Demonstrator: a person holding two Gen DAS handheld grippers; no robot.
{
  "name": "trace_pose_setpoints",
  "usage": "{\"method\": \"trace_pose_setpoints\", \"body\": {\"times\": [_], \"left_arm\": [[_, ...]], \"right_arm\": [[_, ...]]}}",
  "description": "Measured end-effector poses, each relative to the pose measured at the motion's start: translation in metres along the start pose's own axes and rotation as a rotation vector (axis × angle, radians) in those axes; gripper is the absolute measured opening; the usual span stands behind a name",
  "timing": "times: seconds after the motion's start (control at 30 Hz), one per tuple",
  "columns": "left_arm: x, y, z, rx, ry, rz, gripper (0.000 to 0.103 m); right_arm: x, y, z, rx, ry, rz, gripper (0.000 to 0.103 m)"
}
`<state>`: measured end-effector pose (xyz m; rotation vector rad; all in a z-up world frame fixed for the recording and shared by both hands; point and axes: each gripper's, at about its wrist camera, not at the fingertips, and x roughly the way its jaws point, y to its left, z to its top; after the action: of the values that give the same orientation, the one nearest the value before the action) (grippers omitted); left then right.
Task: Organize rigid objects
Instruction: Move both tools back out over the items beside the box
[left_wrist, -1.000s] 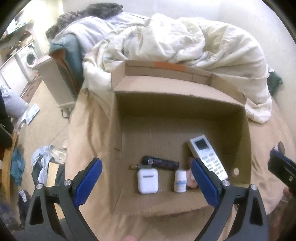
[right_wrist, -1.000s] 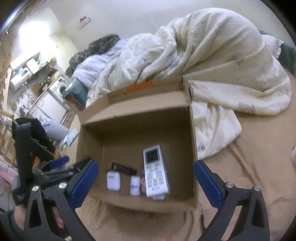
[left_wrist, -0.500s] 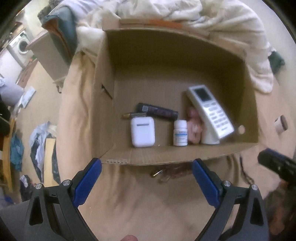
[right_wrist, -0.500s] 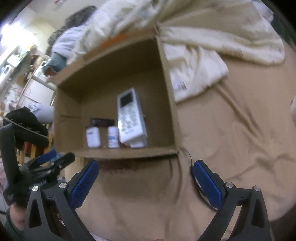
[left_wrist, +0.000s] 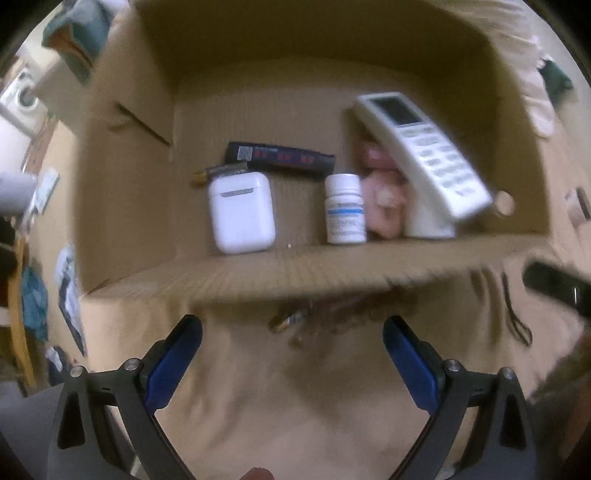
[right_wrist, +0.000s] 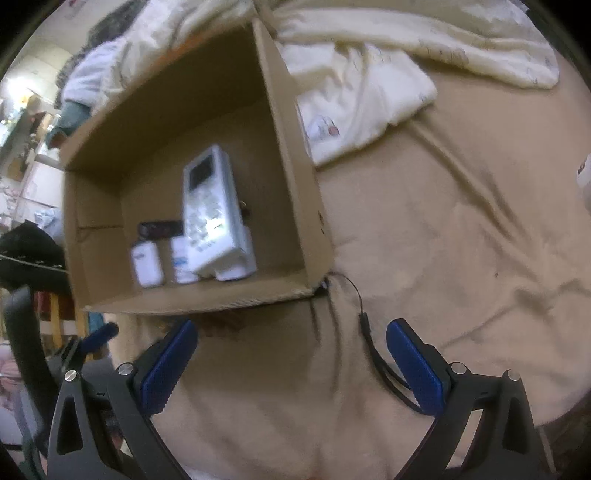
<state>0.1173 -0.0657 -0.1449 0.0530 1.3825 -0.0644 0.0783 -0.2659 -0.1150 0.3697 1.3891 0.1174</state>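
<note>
Left wrist view
- Left gripper (left_wrist: 291, 336): spread wide, holding nothing, over the tan sheet (left_wrist: 295, 406) just in front of the box.
- Box (left_wrist: 332, 269): open cardboard, resting on the sheet; its near wall is just beyond the fingertips.
- Earbud case (left_wrist: 241, 212): white, lying against the near wall, left of the bottle.
- Bottle (left_wrist: 345, 208): small, white, upright, between case and pink item.
- Pink item (left_wrist: 382, 206): blurred, touching the bottle, partly under the remote.
- Remote (left_wrist: 421, 151): white, tilted, its lower end on a white stand.
- Black bar (left_wrist: 280, 159): lies behind the case; a thin gold-tipped piece lies beside it.
- Keys (left_wrist: 291, 319): blurred, on the sheet by the box's outer wall, between the fingers.

Right wrist view
- Right gripper (right_wrist: 291, 343): spread wide, holding nothing, above the sheet (right_wrist: 443, 240).
- Box (right_wrist: 291, 147): left of centre; remote (right_wrist: 210, 218), bottle (right_wrist: 181, 258) and case (right_wrist: 147, 264) lie in its near part.
- Black cord (right_wrist: 369, 336): runs from the box's corner toward the right finger.
- Duvet (right_wrist: 369, 74): cream, bunched behind the box.
- Left gripper (right_wrist: 98, 332): at the left edge, blue tip showing.
</note>
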Motion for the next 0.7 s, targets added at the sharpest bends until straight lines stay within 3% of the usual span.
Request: {"method": "trace_pose_setpoints", "body": {"times": [0.23,0.3,0.43,0.5,0.7], "left_arm": [[0.032,0.004,0.026,-0.068,0.034,0.006,0.095],[0.036,0.006,0.027,-0.076,0.041,0.015,0.082],[0.044,0.007,0.025,-0.065,0.074,0.036,0.064],[0.041,0.006,0.025,-0.059,0.071,0.034,0.044],[0.039,0.013,0.027,-0.063,0.056,0.126,0.044]], "right_arm": [[0.03,0.009,0.007,-0.039,0.046,-0.042,0.103],[0.035,0.012,0.009,-0.046,0.047,-0.048,0.103],[0.052,0.017,0.013,-0.038,0.074,-0.07,0.103],[0.062,0.021,0.015,-0.048,0.084,-0.088,0.103],[0.082,0.039,0.02,-0.06,0.101,-0.163,0.103]]}}
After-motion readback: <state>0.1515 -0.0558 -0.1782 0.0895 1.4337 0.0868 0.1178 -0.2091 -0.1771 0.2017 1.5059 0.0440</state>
